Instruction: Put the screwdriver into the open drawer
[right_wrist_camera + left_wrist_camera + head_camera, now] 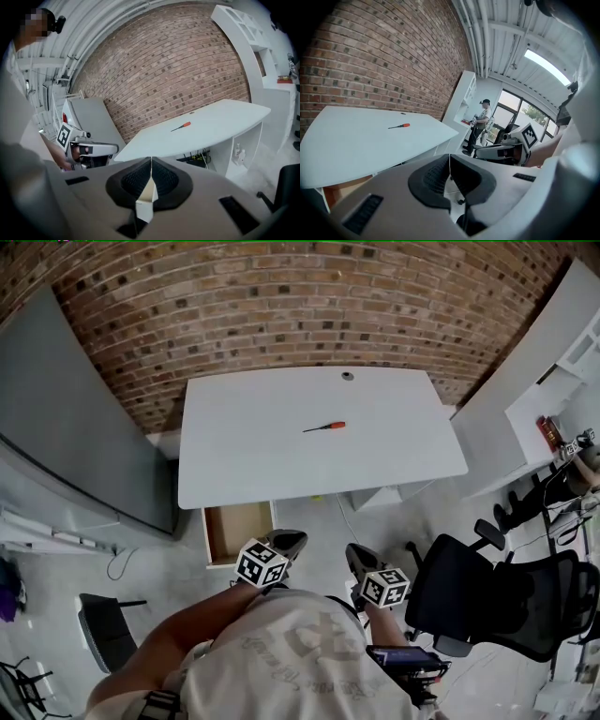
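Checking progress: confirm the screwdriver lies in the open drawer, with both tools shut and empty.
Not right. The head view shows the screwdriver on the table, not in the drawer, which is open. The left tool and right tool are shut and empty.

white table (394, 446), screwdriver (325, 427) (orange-handled) on top

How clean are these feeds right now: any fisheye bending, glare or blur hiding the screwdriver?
Head view: strong fisheye bows the brick wall and table edges, yet the screwdriver is sharp and evenly lit. Left gripper view: the ceiling light glares at upper right, corners vignette dark. Right gripper view: wall curves, screwdriver small but clear.
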Demonstrator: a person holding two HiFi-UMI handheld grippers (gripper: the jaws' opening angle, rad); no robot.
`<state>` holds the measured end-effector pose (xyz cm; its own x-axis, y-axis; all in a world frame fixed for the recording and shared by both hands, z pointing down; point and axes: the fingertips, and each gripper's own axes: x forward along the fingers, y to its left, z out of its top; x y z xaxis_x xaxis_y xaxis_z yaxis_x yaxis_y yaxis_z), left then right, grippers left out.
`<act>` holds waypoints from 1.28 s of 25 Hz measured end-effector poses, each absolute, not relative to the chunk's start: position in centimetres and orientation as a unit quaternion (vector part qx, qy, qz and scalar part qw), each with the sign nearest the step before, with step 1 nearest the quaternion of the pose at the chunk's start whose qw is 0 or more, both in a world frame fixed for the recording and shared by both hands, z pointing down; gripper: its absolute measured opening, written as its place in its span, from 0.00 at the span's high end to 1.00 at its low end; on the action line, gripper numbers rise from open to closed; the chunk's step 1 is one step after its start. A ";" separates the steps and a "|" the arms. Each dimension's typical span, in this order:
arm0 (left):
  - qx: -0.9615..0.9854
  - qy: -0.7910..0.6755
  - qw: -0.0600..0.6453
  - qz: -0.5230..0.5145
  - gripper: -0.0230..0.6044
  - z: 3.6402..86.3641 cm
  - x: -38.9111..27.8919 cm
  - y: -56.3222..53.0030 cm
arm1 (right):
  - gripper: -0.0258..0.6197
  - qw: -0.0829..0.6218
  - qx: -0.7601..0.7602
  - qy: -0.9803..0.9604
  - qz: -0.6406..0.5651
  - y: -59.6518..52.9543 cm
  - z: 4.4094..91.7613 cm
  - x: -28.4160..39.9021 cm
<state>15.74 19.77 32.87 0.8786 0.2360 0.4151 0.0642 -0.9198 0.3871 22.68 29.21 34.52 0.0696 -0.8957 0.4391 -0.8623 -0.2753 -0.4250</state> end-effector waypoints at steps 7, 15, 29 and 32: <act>0.953 0.051 0.196 0.224 0.92 33.4 13.8 15.5 | 0.92 0.011 -0.731 0.604 -0.316 25.5 34.2 23.1; 0.952 0.038 0.211 0.218 0.92 33.7 12.8 13.6 | 0.92 0.010 -0.730 0.602 -0.323 24.2 34.5 22.5; 0.953 -0.013 0.217 0.211 0.92 34.0 13.9 8.9 | 0.92 -0.005 -0.695 0.642 -0.324 17.9 35.4 25.2; 0.952 -0.027 0.219 0.212 0.92 34.2 14.7 7.5 | 0.92 -0.010 -0.685 0.652 -0.324 16.2 35.5 26.5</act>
<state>14.74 7.48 34.16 0.9088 0.0408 0.4152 -0.1444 -0.9029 0.4049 26.47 16.20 35.54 -0.0605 -0.8878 0.4563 -0.9003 -0.1488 -0.4090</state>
